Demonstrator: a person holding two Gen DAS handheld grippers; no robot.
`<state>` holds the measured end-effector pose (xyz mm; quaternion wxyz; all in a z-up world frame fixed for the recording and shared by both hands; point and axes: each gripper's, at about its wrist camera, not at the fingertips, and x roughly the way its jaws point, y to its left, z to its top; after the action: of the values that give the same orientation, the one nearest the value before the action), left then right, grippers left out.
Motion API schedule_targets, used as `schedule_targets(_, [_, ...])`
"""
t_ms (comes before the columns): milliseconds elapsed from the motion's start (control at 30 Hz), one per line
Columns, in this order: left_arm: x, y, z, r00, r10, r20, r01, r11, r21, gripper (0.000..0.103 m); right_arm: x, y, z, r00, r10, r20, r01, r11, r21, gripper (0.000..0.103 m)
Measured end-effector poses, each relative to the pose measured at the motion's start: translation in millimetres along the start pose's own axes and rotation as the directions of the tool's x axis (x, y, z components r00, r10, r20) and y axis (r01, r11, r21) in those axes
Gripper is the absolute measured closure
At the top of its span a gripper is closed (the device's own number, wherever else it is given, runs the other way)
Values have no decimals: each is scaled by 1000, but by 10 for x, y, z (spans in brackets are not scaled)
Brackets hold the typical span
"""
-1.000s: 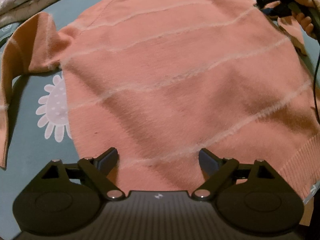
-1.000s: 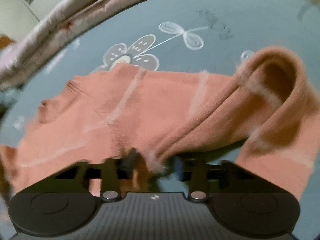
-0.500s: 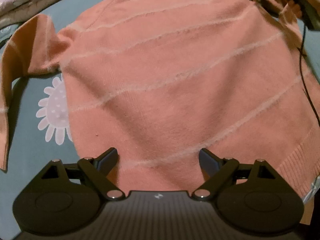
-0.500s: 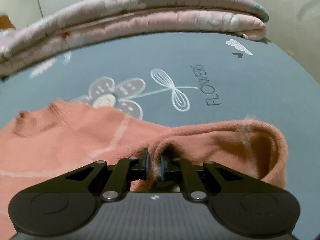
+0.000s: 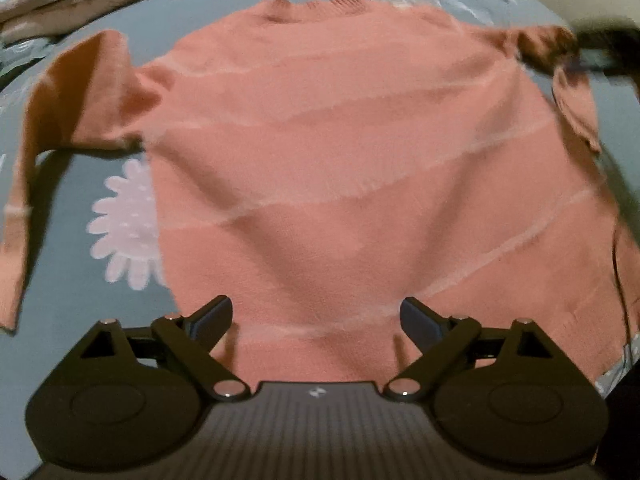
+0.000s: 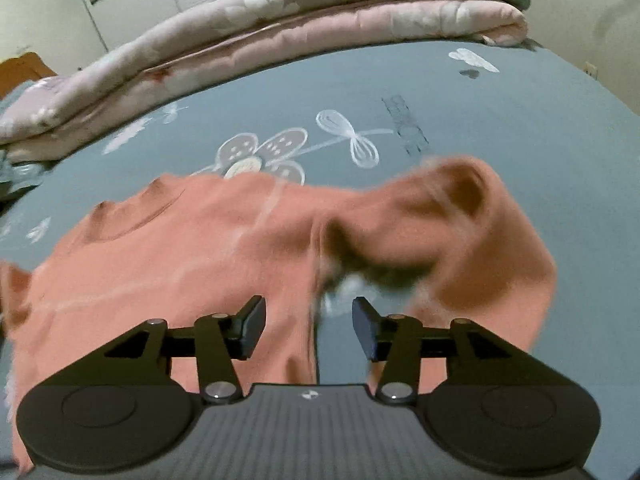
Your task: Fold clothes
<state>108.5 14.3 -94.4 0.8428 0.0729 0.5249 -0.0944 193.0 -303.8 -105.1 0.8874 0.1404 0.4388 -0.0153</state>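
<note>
A salmon-pink sweater (image 5: pixel 340 152) with thin pale stripes lies flat on a grey-blue bedsheet (image 5: pixel 80 280), collar at the far side. Its left sleeve (image 5: pixel 44 128) bends down the left edge. My left gripper (image 5: pixel 316 316) hovers open over the hem, nothing between its fingers. In the right wrist view the right sleeve (image 6: pixel 472 232) lies bunched in a loop beside the sweater body (image 6: pixel 168 256). My right gripper (image 6: pixel 308 326) is open just above the sleeve's armpit area, holding nothing. The right gripper shows as a dark blur (image 5: pixel 600 52) at the left view's upper right.
A folded pink quilt (image 6: pixel 320 28) lies along the far edge of the bed. The sheet carries white flower prints (image 6: pixel 264 156) and dark lettering (image 6: pixel 404 124). Bare sheet stretches to the right of the sleeve. A cable (image 5: pixel 618 264) hangs at the right edge.
My right gripper was shut on the right sleeve half a second ago; now it is open and the sleeve has dropped into a loop. The left gripper has drawn back slightly, still open.
</note>
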Motion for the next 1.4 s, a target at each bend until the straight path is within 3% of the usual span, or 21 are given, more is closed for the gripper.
schedule_targets(100, [-153,220,17,999,27,26,-27,999,-28,14,-304,-52,-201,999,54,-7,-53,998,12,49])
schedule_targets(233, [-198,640,55,998,55,40,-51,994,-96,28,-583,-17,-665,997,69,-27,-68,998,11,49])
schedule_targets(367, [-3,1125,80,999,-29,39,38,965,-259,32,-687,91,-1008,995,83,-49,-82,996,30,47])
schedule_targets(500, [223,1290,25,985,-164,45,169,924,-343,32,-758,169,-1211,992,112,-64,-107,992,73,47])
schedule_targets(667, [446,1290,-83,940,-332,75,334,854,-399,32,-861,209,-1200,994,87,-70,-85,996,37,47])
schedule_targets(800, [507,1278,-128,915,-386,115,397,818,-416,30,-926,221,-1172,995,81,-57,-79,996,36,46])
schedule_targets(900, [470,1274,-152,876,-456,159,478,771,-421,30,-933,275,-1177,995,81,-61,-80,997,18,45])
schedule_targets(1000, [353,1299,-164,847,-485,219,531,737,-420,30,-920,336,-1194,994,84,-75,-84,996,3,45])
schedule_targets(1100, [198,1363,-151,800,-522,297,600,681,-420,28,-925,417,-1207,991,101,-89,-102,995,-13,45])
schedule_targets(1200, [-1,1417,-108,781,-512,357,623,676,-394,28,-925,596,-1240,985,127,-118,-137,987,-78,44])
schedule_targets(1233, [-51,1425,-87,780,-508,365,623,681,-384,25,-923,679,-1260,982,137,-131,-152,982,-109,44])
schedule_targets(1267, [-82,1415,-63,799,-489,348,598,707,-378,25,-923,772,-1287,979,148,-141,-168,975,-142,44])
schedule_targets(1333, [-109,1352,-20,868,-412,278,492,791,-363,25,-916,947,-1340,972,169,-164,-200,960,-197,42])
schedule_targets(1400, [-92,1295,-26,908,-363,208,415,844,-340,25,-915,1107,-1380,967,184,-179,-224,946,-234,42])
